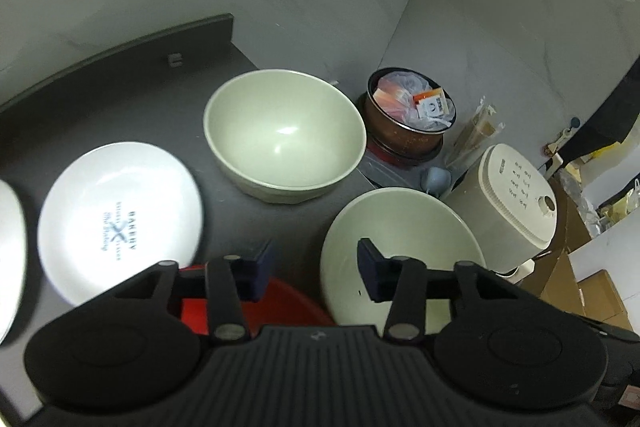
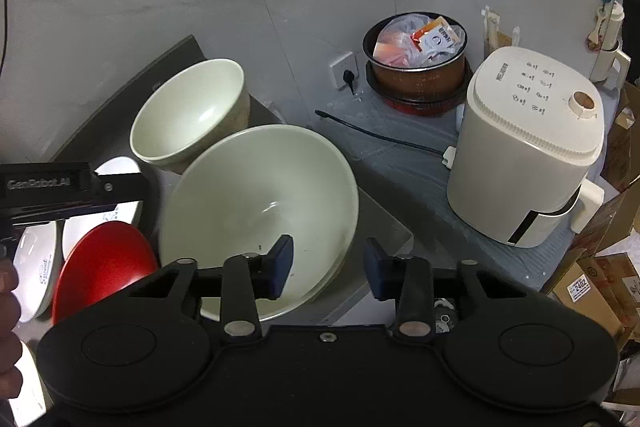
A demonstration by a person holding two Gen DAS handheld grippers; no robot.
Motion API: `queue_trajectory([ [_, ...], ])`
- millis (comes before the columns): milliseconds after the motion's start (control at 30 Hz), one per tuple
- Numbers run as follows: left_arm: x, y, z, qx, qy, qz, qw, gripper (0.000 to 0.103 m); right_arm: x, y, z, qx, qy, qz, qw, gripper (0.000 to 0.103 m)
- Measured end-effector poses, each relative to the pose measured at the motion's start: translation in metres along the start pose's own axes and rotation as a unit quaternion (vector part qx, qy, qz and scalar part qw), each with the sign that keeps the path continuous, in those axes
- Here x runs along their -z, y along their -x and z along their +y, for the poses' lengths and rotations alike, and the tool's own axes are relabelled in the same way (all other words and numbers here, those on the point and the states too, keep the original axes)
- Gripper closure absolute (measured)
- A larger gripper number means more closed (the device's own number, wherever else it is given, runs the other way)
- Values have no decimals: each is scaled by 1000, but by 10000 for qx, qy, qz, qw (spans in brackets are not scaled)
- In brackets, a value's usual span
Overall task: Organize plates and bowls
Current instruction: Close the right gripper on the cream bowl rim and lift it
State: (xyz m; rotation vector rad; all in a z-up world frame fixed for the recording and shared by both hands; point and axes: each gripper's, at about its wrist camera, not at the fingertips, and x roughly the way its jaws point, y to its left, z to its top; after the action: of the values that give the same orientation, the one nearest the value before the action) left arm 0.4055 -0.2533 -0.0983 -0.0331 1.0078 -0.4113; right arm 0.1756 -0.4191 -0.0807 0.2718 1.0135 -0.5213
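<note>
Two pale green bowls stand on the dark counter: a far bowl (image 1: 284, 135) (image 2: 188, 111) and a near bowl (image 1: 400, 239) (image 2: 260, 203) at the counter's right edge. A white plate with blue "BAKERY" print (image 1: 120, 219) lies to the left, and a red dish (image 1: 288, 303) (image 2: 104, 263) lies beside the near bowl. My left gripper (image 1: 316, 263) is open, hovering above the gap between the red dish and the near bowl. My right gripper (image 2: 328, 263) is open over the near bowl's right rim, one finger inside it and one outside.
A white rice cooker (image 2: 528, 155) and a brown inner pot stuffed with plastic bags (image 2: 420, 63) stand on a lower grey surface to the right. A black cord (image 2: 380, 137) runs from a wall socket (image 2: 344, 69). Cardboard boxes (image 2: 592, 287) lie at lower right. More white plates (image 2: 36, 263) lie at left.
</note>
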Motion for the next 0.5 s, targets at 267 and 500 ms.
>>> queue_trajectory([
  [267, -3, -37, -9, 90, 53, 320, 9994, 78, -4, -20, -13, -102, -94, 314, 9994, 74],
  [500, -3, -56, -14, -107, 104, 383, 9992, 86, -7, -31, -16, -234, 101, 379, 9990, 78],
])
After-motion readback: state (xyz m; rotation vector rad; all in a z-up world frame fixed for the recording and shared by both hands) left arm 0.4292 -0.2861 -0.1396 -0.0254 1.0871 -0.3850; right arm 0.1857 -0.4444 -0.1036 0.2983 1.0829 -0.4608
